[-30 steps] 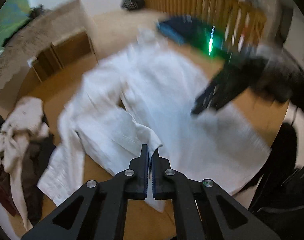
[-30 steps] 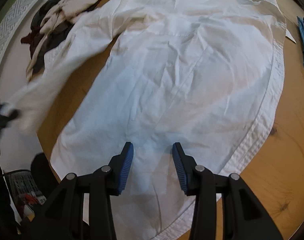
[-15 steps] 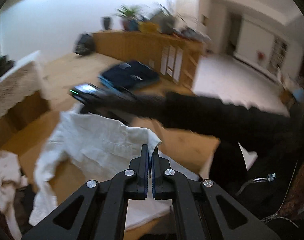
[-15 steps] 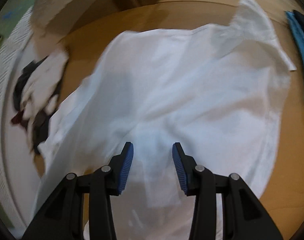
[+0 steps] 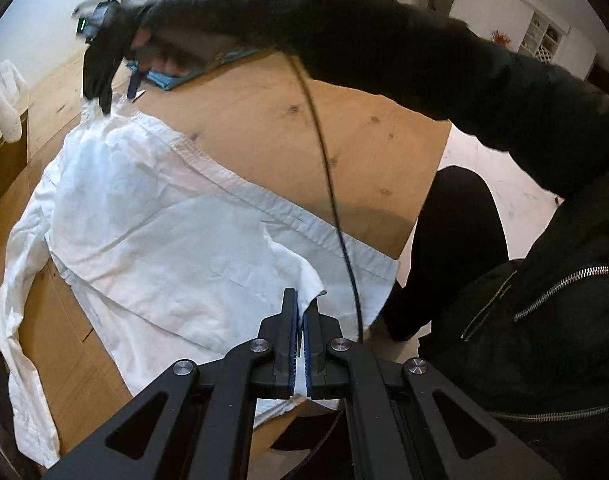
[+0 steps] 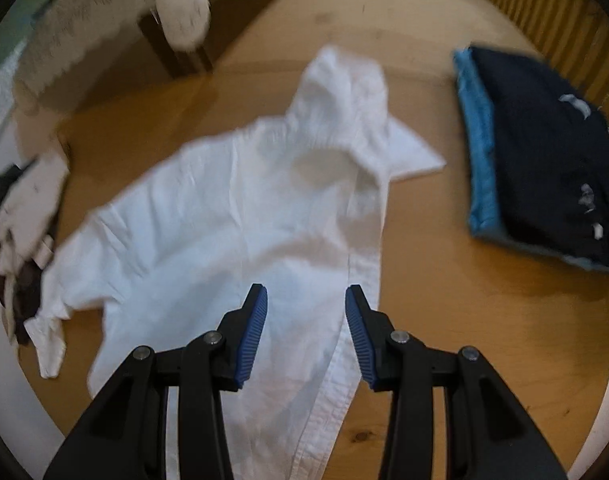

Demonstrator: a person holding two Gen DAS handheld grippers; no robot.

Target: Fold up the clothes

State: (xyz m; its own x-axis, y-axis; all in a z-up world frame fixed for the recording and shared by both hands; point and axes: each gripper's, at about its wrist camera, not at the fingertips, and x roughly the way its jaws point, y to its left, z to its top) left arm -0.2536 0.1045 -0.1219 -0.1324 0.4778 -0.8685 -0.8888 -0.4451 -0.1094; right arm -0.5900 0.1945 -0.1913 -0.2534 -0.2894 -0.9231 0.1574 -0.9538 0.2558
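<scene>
A white shirt (image 5: 164,232) lies spread on the round wooden table (image 5: 264,120). My left gripper (image 5: 302,312) is shut on a corner of the shirt's cloth near the table's front edge. In the right wrist view the same white shirt (image 6: 232,208) stretches away toward its collar end at the far side. My right gripper (image 6: 306,312) hangs open above the shirt's button edge, with nothing between its fingers. The left wrist view also shows my right gripper (image 5: 116,92) far off at the shirt's collar end, held by a hand in a dark sleeve (image 5: 384,40).
A folded stack of dark navy and light blue clothes (image 6: 544,156) sits at the table's right. A heap of mixed clothes (image 6: 20,216) lies at the left edge. A cable (image 5: 328,184) hangs across the left wrist view. The person's dark jacket (image 5: 544,320) is close at right.
The left gripper has carried the shirt corner across toward the table's near edge. The right gripper has travelled up along the shirt toward the collar end, still open.
</scene>
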